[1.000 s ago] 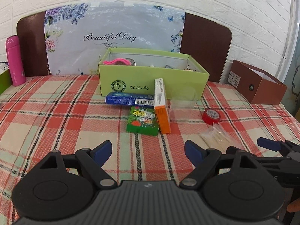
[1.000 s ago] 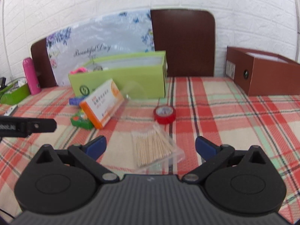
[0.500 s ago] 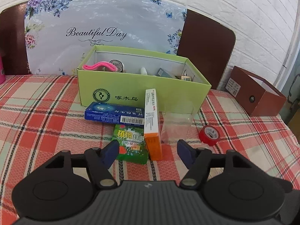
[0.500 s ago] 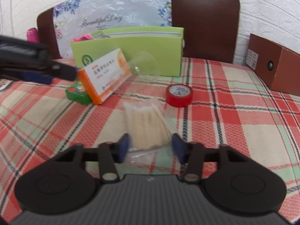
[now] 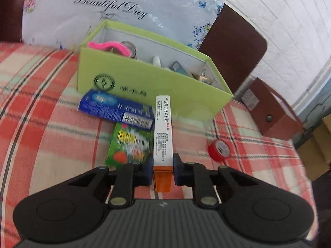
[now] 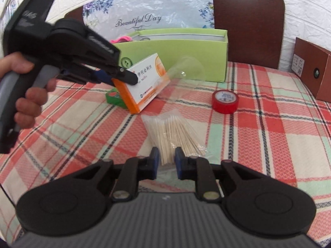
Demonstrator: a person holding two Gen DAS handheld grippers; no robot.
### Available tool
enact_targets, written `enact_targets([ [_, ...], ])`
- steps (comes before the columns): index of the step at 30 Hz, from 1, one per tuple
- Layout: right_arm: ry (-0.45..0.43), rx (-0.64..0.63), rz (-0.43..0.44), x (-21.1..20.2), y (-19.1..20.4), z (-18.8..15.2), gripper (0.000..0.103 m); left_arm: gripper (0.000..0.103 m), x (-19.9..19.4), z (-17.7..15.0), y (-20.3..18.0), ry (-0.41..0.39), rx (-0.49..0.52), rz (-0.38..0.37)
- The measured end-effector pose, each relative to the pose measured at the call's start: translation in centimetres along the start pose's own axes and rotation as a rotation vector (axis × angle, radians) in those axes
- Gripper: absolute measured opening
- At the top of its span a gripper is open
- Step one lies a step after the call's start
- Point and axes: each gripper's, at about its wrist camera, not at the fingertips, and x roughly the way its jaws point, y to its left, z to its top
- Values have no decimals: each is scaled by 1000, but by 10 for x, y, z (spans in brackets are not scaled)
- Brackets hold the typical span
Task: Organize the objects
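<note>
Since the earlier frames both of my grippers have advanced from a wide-open hover above the red-and-green plaid surface (image 6: pixel 269 144) and narrowed onto their targets; the objects themselves lie where they did.

Largest first. The open lime-green cardboard box (image 5: pixel 144 82), already holding a pink fuzzy item and several small packets, stands at the far side of the surface, directly ahead of my left gripper (image 5: pixel 162 171). This is, I judge, the destination for the loose items.

The orange-and-white cardboard medicine carton (image 5: pixel 163 132) stands on its narrow edge, its long axis running straight away from my left gripper toward the green box. My left gripper's fingers are closed against the carton's two broad faces at its near, orange end. The right wrist view shows it propped up, leaning on the green packet beside it. The coming move turns on this alignment: lifting and carrying forward along the carton's own axis should bring it over the box's near wall.

The clear plastic bag of wooden toothpicks (image 6: pixel 173 136) lies flat, its sticks fanning away from my right gripper (image 6: pixel 167 163). That gripper's fingers have narrowed around the bag's near end, but I cannot tell whether they are pinching it yet. The box lies farther off, ahead and slightly left.

The red roll of tape (image 6: pixel 225 101) sits untouched to the right, nearer my right gripper.
</note>
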Motion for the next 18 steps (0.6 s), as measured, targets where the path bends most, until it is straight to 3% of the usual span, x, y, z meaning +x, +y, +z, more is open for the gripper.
enact_targets([
  [3, 14, 10, 62, -4, 1, 1, 16, 19, -37, -17, 14, 1, -14, -53],
  [5, 18, 1, 84, -5, 5, 1, 16, 19, -57, -31, 26, -6, -10, -51],
  [6, 17, -3, 87, -6, 7, 1, 16, 20, -64, -38, 32, -14, -5, -21],
  [8, 12, -12, 94, -6, 12, 1, 17, 35, -70, -45, 39, -41, 29, 89],
  [10, 2, -17, 90, -6, 16, 1, 19, 36, -68, -47, 48, -62, 37, 182],
  [12, -6, -20, 77, -5, 17, 2, 29, 36, -67, -46, 55, -51, 10, 185],
  [13, -13, -20, 66, -5, 17, 2, 41, 39, -66, -45, 54, -50, 19, 171],
  [14, -20, -22, 52, -4, 16, 2, 50, 49, -66, -46, 51, -55, 40, 159],
  [17, -20, -39, 17, -1, 11, 3, 57, 74, -63, -49, 34, -87, 167, 118],
  [18, -18, -47, 9, 0, 9, 4, 60, 77, -59, -51, 28, -83, 216, 108],
])
